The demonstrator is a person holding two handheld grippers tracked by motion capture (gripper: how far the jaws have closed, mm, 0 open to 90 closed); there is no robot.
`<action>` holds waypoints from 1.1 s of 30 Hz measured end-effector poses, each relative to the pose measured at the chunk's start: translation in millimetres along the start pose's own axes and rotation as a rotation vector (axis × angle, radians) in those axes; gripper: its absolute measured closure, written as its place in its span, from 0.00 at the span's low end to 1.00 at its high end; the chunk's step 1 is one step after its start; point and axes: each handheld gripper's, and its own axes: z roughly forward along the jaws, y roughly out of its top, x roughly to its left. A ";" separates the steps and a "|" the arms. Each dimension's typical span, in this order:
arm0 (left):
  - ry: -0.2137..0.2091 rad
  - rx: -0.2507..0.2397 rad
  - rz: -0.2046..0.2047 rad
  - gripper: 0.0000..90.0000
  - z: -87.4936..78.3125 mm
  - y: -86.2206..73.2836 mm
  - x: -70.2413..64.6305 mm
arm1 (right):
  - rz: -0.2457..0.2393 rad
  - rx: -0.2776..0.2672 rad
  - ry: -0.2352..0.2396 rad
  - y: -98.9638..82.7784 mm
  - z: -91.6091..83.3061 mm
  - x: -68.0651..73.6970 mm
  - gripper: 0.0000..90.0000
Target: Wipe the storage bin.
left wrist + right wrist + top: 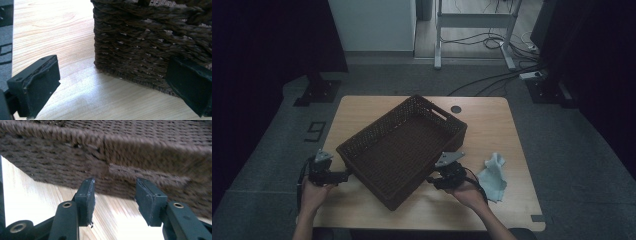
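A dark brown woven basket [377, 131] sits at an angle in the middle of the wooden table [492, 125], with nothing visible inside it. My left gripper [347, 174] is at the basket's near left corner. In the left gripper view its jaws [112, 75] stand wide open, with the basket wall [140, 42] just ahead of them. My right gripper [430, 180] points at the basket's near right side. Its jaws [115, 188] are partly apart with nothing between them, just short of the woven wall [62, 160].
A crumpled light blue cloth [493, 176] lies on the table right of my right hand. A round cable hole [456, 109] sits near the table's far edge. Beyond the table are a grey floor, cables and a desk frame [472, 22].
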 end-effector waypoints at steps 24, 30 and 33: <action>-0.028 -0.021 -0.048 0.00 -41.4 -4.5 1.3 | -0.083 0.007 0.106 20.2 28.3 37.3 0.61; -0.022 -0.009 -0.058 0.00 -43.4 -11.0 4.7 | -0.107 0.004 0.117 29.8 41.8 53.4 0.62; -0.022 -0.008 -0.060 0.00 -44.9 -14.5 4.1 | -0.123 0.007 0.111 32.5 44.8 57.0 0.61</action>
